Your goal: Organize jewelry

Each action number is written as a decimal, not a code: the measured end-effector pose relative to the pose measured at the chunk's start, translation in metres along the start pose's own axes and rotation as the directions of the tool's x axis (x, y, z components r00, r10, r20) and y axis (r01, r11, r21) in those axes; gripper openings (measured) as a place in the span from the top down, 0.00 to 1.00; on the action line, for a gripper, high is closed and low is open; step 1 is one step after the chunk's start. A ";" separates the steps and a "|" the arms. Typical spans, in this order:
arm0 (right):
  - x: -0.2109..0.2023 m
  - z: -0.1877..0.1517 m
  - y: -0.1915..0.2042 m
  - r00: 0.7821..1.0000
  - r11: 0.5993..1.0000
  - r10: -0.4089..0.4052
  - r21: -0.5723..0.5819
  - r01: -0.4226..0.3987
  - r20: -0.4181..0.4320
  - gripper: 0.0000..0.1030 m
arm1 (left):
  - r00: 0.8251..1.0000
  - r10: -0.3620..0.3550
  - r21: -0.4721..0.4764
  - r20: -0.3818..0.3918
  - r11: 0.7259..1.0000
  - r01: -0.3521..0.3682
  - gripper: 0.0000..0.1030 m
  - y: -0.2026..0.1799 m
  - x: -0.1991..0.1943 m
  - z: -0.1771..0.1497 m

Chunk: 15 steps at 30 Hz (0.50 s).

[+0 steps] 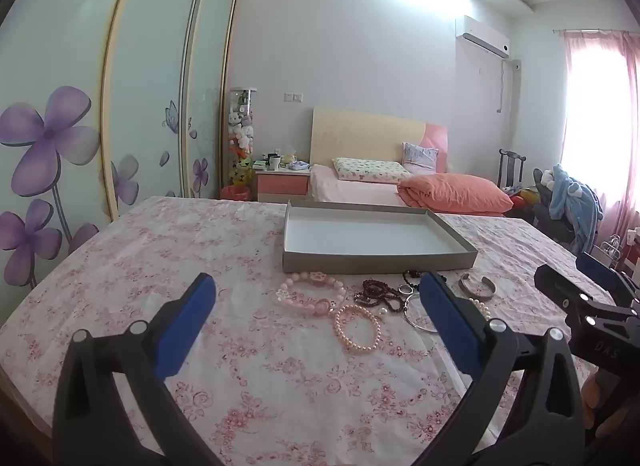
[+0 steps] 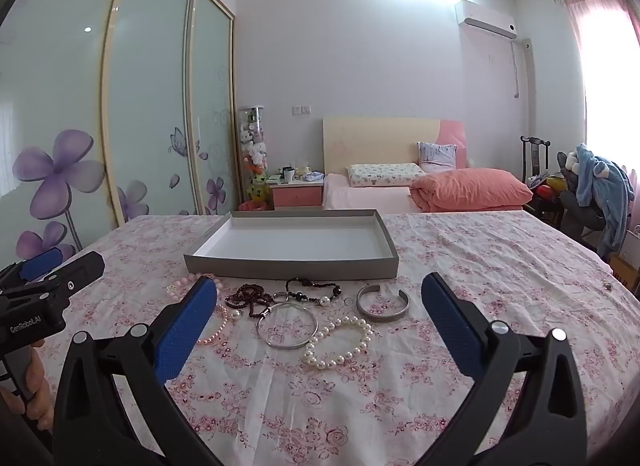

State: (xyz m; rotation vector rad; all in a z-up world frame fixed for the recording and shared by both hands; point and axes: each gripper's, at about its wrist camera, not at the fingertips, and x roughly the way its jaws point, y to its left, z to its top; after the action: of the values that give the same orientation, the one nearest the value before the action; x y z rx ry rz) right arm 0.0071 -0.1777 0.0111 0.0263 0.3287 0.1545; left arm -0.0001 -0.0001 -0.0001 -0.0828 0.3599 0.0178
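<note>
Right gripper (image 2: 320, 302), blue pads, jaws spread wide w/ nothing between, hovers over pink floral tablecloth (image 2: 480, 266). Below it: thin silver bangle (image 2: 287, 325) touching white pearl bracelet (image 2: 340, 342), wide silver cuff (image 2: 383, 302) just beside. Shallow grey cardboard tray (image 2: 292, 268) behind.

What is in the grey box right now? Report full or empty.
Empty. Both views show only the bare white floor of the grey box; the jewelry, such as the white pearl bracelet, lies on the floral cloth outside it.
</note>
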 end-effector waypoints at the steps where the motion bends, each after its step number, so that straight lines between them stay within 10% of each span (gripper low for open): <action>1: 0.000 0.000 0.000 1.000 1.000 -0.001 -0.001 0.001 -0.001 0.02 | 1.000 0.000 0.001 -0.004 1.000 0.000 0.04 0.000 0.000 0.000; 15: 0.002 0.000 0.000 1.000 1.000 0.000 0.002 0.000 -0.005 0.02 | 1.000 -0.003 -0.001 -0.006 1.000 0.003 0.04 0.000 0.000 0.000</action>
State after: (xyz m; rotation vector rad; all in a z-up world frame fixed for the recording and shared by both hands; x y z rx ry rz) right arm 0.0091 -0.1771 0.0102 0.0284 0.3334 0.1543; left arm 0.0001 -0.0002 0.0000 -0.0843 0.3660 0.0150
